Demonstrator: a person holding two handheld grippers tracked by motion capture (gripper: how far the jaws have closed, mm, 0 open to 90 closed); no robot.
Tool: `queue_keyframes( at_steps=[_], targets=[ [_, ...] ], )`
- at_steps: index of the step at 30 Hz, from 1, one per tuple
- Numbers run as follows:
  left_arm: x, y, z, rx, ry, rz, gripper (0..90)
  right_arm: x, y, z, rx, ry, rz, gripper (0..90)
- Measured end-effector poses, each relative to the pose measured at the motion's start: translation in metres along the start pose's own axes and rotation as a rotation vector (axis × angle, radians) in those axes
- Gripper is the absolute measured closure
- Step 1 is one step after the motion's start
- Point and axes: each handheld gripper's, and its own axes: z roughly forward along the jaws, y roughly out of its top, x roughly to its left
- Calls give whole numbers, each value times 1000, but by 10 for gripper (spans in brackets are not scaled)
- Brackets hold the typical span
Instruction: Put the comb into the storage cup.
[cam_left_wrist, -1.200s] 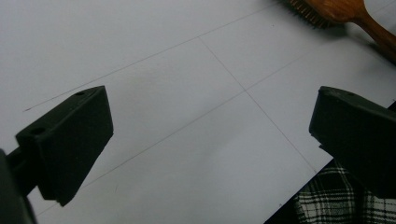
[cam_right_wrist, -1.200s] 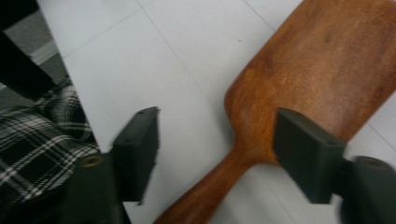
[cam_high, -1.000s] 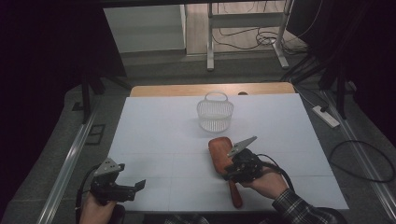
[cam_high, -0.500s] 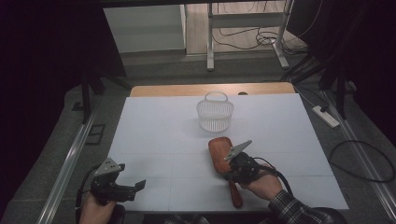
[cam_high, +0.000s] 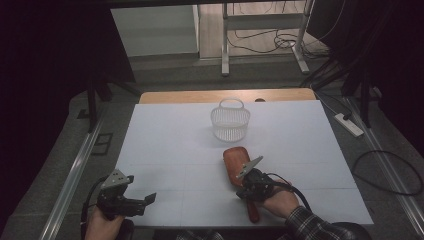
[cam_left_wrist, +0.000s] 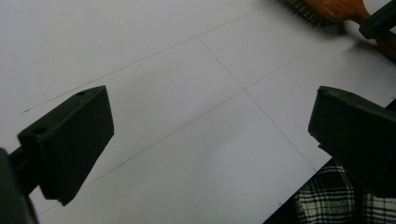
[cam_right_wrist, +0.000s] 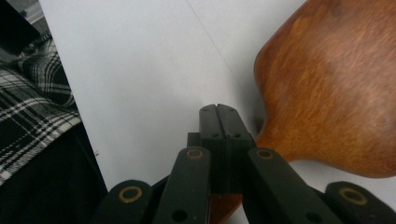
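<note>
The right gripper (cam_high: 251, 184) has its jaws clamped on the wooden brush (cam_high: 236, 161)'s handle, brush not yet lifted; the basket (cam_high: 230, 121) waits at twelve o'clock, empty. The left gripper (cam_high: 135, 202), jaws apart, idles at eight o'clock.

High cam looks forward and down over the worktop (cam_high: 175, 150); both gripper cams sit close, sharing the wooden brush (cam_high: 235, 162).
</note>
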Motion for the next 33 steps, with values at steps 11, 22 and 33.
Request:
queue_keyframes(
  at_steps=[11, 22, 33],
  targets=[
    [0, 0, 0, 0, -1, 2, 12, -4, -3, 0, 26, -35, 6, 894],
    [0, 0, 0, 2, -2, 3, 13, -17, -13, -8, 20, -61, 31, 894],
    [0, 1, 1, 2, -2, 4, 13, -30, -24, -16, 33, -94, 62, 894]
  ],
)
